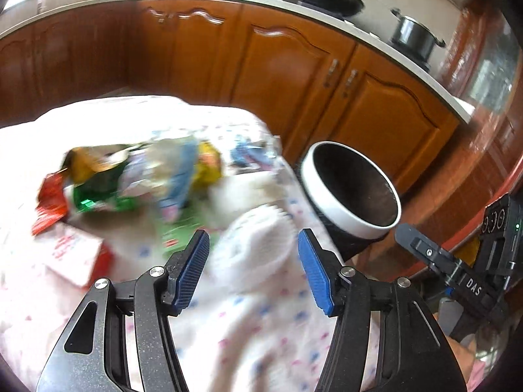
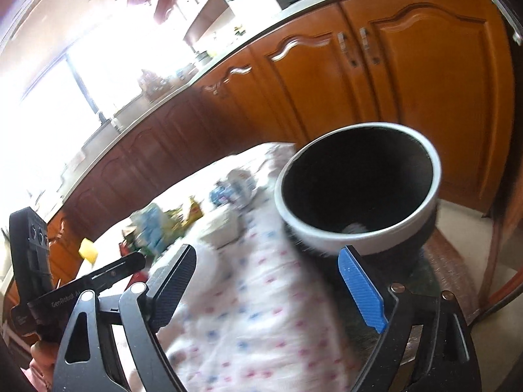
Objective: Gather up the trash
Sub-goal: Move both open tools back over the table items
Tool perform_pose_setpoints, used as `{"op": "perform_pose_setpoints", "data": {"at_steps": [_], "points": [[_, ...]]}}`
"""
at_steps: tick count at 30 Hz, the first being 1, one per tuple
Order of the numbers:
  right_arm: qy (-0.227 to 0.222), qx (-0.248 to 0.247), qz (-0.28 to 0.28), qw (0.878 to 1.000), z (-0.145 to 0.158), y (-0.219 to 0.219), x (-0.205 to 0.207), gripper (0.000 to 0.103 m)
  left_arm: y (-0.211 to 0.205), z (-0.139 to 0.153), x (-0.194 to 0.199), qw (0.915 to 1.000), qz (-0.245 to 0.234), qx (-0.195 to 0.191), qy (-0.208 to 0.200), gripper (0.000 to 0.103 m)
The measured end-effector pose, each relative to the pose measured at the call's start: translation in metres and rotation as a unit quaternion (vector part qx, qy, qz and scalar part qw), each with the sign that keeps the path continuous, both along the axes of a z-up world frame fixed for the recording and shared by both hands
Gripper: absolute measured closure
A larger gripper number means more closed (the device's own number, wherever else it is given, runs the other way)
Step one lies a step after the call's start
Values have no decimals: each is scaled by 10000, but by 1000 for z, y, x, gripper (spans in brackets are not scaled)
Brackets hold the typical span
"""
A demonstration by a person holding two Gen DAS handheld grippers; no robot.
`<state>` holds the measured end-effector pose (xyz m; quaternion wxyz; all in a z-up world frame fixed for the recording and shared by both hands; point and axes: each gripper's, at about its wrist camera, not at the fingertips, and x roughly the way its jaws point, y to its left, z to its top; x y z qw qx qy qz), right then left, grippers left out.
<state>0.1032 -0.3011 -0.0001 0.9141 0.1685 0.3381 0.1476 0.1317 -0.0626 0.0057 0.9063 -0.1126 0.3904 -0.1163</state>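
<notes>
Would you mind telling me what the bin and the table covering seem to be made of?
The bin looks like plastic: smooth white rim, matte black inside. The table covering appears to be thin printed cloth or vinyl, with pink and blue dots; blur leaves it open.

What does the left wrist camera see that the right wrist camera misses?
Only the left wrist view shows the lidded black pot on the counter and the red and white carton on the table. Only the right wrist view shows the bright window and a small yellow block. Both show the white-rimmed black bin, the dotted white tablecloth, blurred wrappers and orange wooden cabinets.
</notes>
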Motion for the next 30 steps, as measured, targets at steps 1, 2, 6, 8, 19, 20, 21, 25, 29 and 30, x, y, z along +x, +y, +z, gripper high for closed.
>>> {"op": "perform_pose_setpoints", "data": {"at_steps": [1, 2, 6, 8, 19, 20, 21, 25, 29, 30], "points": [[20, -4, 66, 10000, -1, 7, -1, 12, 6, -2, -3, 10000, 68, 4, -6, 46], [37, -14, 140, 9999, -3, 13, -3, 12, 13, -3, -7, 9999, 146, 7, -8, 46], [79, -86, 364, 9993, -8, 38, -6, 12, 37, -10, -17, 9992, 391, -16, 40, 46], [109, -103, 457, 9988, -10, 48, -6, 12, 46, -11, -20, 9988, 489, -23, 53, 46], [262, -181, 690, 9971, -24, 83, -9, 12, 94, -26, -36, 9946, 1025, -63, 160, 46], [274, -181, 697, 9970, -24, 84, -9, 12, 98, -29, -38, 9942, 1059, -73, 176, 46], [289, -174, 705, 9969, -25, 85, -8, 12, 101, -31, -38, 9937, 1095, -92, 203, 46], [325, -183, 699, 9969, -28, 88, -7, 12, 111, -34, -39, 9921, 1216, -169, 268, 39], [340, -184, 669, 9970, -28, 87, -4, 12, 125, -35, -36, 9898, 1392, -150, 275, 37], [342, -187, 657, 9971, -28, 87, -3, 12, 129, -34, -34, 9893, 1425, -140, 272, 37]]}}
